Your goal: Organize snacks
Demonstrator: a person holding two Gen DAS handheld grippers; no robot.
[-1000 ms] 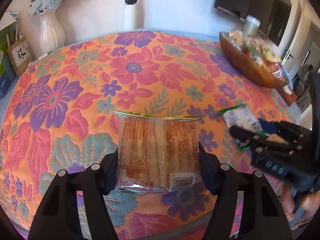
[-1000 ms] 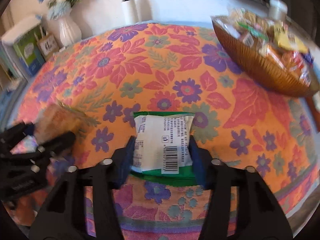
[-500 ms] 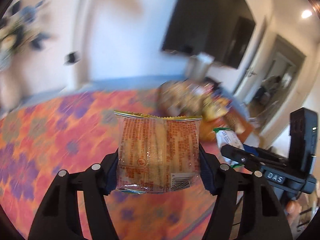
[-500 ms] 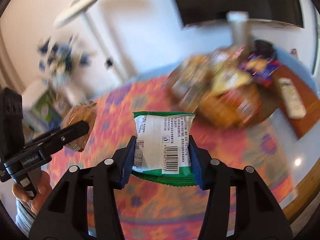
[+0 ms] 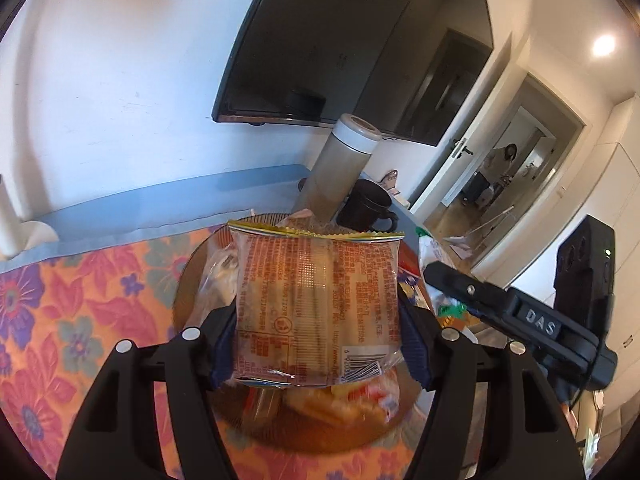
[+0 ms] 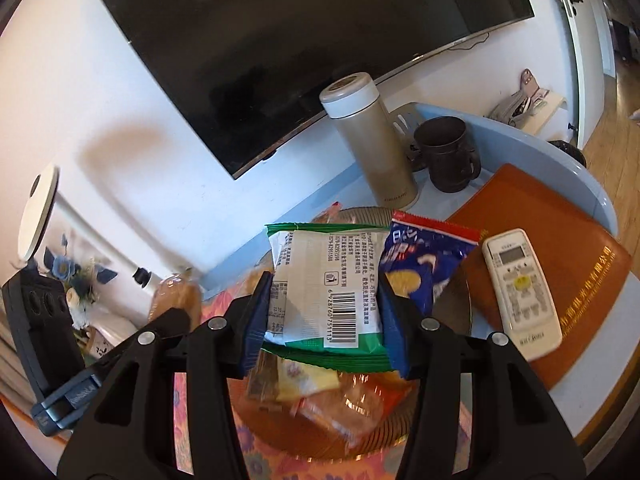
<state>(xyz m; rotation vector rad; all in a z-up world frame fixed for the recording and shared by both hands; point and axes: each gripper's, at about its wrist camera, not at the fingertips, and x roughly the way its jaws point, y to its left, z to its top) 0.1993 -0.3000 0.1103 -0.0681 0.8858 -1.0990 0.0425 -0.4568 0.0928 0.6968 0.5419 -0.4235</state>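
An orange see-through cracker packet (image 5: 316, 292) sits between the blue pads of my left gripper (image 5: 316, 320), held over the brown snack basket (image 5: 186, 296). Its jaws are opening, though the pads still touch the packet's sides. In the right wrist view a green-and-white packet (image 6: 324, 288) with a barcode sits in my right gripper (image 6: 324, 320), also above the basket (image 6: 462, 312). Those jaws are opening too, pads still against the packet. Several wrapped snacks lie in the basket, among them a blue packet (image 6: 424, 264). Each gripper shows at the side of the other's view.
Behind the basket stand a steel thermos (image 6: 372, 148) and a dark mug (image 6: 448, 160). A white remote (image 6: 520, 288) lies on a brown book (image 6: 560, 232) to the right. A floral cloth (image 5: 60, 320) covers the table, and a television hangs on the wall.
Both grippers lifted their packets off the floral cloth and swung right, from the open table to above the snack basket. The packets stay between the pads.
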